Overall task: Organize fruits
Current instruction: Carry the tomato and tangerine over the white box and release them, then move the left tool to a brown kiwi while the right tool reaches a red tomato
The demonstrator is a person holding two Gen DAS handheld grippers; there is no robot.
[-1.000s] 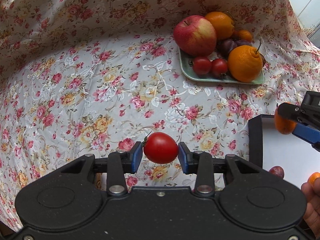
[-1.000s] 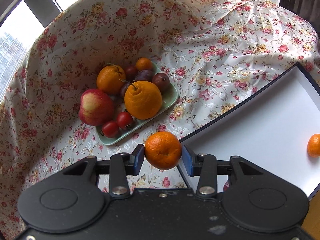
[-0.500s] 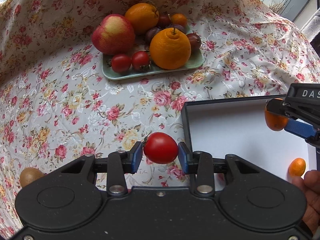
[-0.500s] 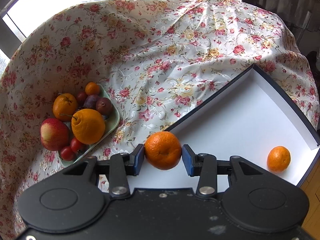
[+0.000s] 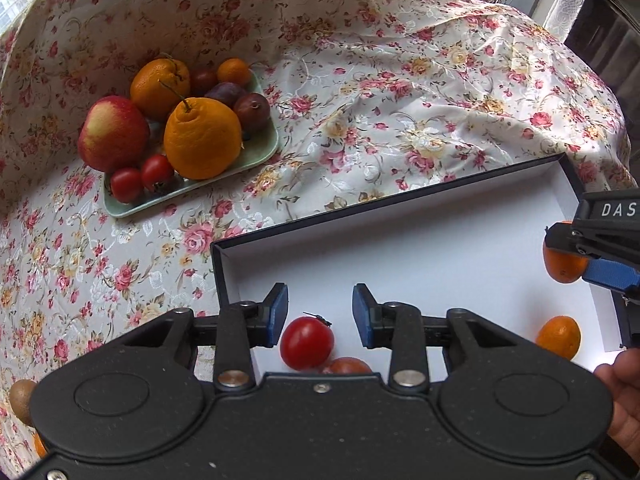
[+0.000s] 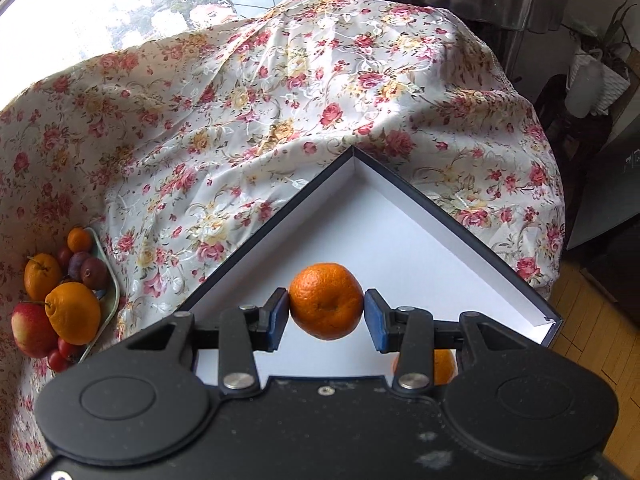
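left tongs gape above a loose tomato; right tongs pinch a mandarin.

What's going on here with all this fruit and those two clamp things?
A person holds a two-finger gripper in each hand and is sorting fruit into the white box; more waits on the green plate. The left gripper hangs open over the box, a cherry tomato lying free below its jaws. The right gripper is clamped on a mandarin above the box, not yet set down.
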